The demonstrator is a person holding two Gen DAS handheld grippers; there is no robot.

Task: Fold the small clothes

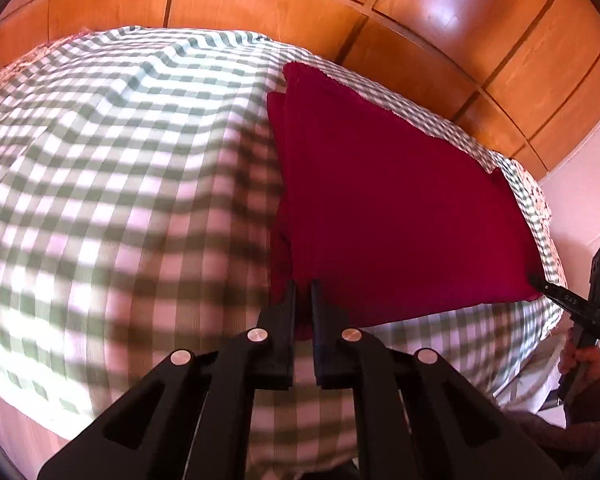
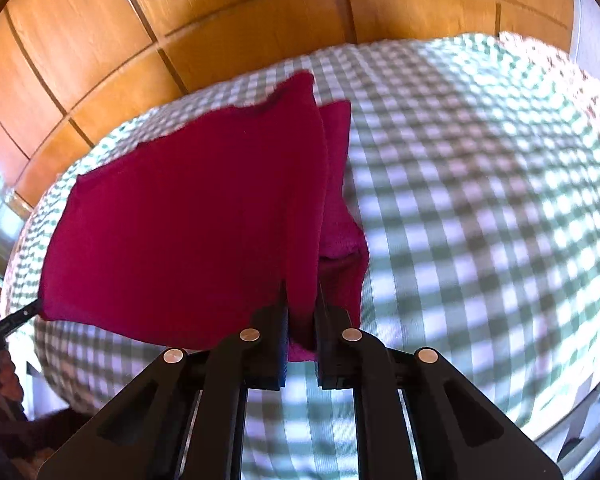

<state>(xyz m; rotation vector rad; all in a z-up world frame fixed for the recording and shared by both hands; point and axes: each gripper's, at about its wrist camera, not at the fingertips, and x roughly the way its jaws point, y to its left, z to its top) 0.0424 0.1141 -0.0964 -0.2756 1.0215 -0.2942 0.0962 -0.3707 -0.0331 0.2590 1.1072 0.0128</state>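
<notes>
Left wrist view: left gripper (image 1: 304,292) and right gripper (image 2: 302,312) each pinch a near corner of the red garment (image 1: 388,208), lifted over the checked bedcover (image 1: 120,160), apparently doubled already; laying flat and further folds remain.

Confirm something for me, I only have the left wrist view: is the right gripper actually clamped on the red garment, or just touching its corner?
Observer: Clamped. In the right wrist view the red garment runs between the right gripper fingers, which are shut on it.
Operator: Any loose fabric on that side?
Observer: Yes. A second layer hangs just right of the fingers, above the checked bedspread.
</notes>
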